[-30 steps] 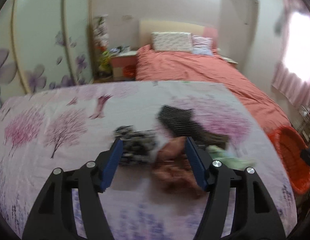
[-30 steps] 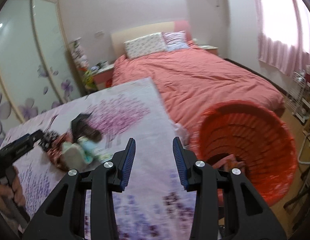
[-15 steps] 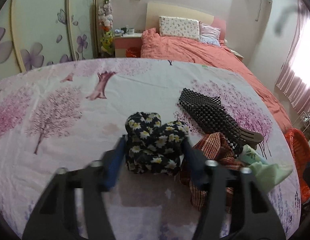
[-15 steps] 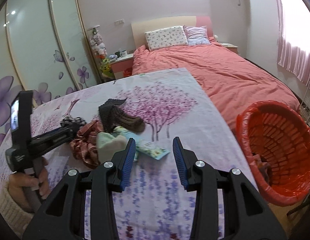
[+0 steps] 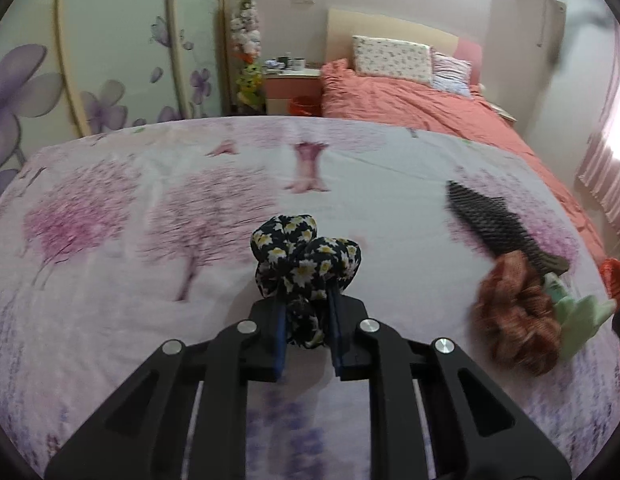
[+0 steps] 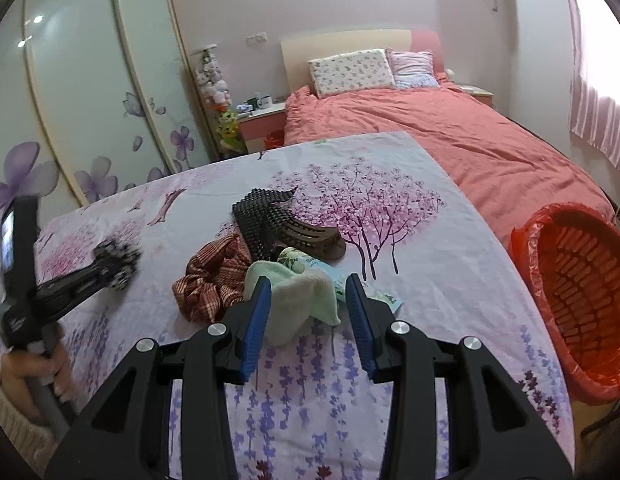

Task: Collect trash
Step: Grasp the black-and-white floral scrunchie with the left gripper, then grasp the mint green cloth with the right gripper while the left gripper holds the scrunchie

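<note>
Right-wrist view: floral cloth (image 6: pixel 117 261) motion-blurred, mostly behind left tongs (image 6: pixel 112 274); basket (image 6: pixel 582 304) cut by right edge, contents not visible; hand (image 6: pixel 34 376) cropped at left edge. Left-wrist view: plaid cloth (image 5: pixel 518 316) and green cloth (image 5: pixel 582 320) blurred; nightstand items (image 5: pixel 288 63) too small to tell
</note>
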Demonstrator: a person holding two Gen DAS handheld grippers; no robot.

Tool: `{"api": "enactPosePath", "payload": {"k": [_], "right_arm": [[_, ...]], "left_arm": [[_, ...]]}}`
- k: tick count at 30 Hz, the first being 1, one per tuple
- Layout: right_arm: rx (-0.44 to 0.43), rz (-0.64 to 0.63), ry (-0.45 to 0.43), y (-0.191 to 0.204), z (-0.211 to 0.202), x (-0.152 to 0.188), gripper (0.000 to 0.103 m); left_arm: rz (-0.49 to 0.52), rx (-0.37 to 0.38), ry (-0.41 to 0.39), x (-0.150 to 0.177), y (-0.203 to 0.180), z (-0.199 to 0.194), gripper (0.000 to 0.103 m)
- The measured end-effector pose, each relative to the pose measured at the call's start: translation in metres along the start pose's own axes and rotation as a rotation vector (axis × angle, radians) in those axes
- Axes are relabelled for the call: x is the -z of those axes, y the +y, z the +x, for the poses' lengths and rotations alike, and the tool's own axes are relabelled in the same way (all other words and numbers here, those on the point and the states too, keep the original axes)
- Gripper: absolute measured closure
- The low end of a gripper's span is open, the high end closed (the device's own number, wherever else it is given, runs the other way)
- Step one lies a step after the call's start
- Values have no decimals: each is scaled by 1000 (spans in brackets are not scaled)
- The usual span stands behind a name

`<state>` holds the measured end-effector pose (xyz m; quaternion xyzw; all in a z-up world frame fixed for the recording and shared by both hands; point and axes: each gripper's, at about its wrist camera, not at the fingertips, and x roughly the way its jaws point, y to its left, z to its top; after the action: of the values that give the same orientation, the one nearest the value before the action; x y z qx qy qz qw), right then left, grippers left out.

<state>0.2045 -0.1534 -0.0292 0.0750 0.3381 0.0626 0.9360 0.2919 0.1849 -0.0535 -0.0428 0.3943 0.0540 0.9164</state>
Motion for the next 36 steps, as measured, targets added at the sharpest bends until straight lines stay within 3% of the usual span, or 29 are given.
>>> {"api": "enactPosePath", "payload": {"k": [3, 6, 7, 11, 12, 19, 36], "right_arm": [[10, -7, 12, 5, 10, -1, 57], [13, -28, 30, 10, 18, 0, 58], [15, -39, 35, 12, 19, 1, 60], [6, -62, 39, 14, 17, 4, 91], [-3, -61, 39, 14, 16, 4, 93], [-41, -62, -20, 14, -7, -5, 94], [-6, 4, -175, -23, -61, -32, 94]], "left_arm": [[-26, 0, 13, 5, 11, 0, 85], [-21, 7, 12, 10, 14, -4, 85], [-18, 10, 10, 10, 14, -5, 85], [-18, 24, 5, 12, 12, -10, 85], [-17, 27, 5, 11, 11, -11, 85], [-7, 49, -18, 9, 1, -27, 85], [45, 122, -87, -9, -42, -69, 85]]}}
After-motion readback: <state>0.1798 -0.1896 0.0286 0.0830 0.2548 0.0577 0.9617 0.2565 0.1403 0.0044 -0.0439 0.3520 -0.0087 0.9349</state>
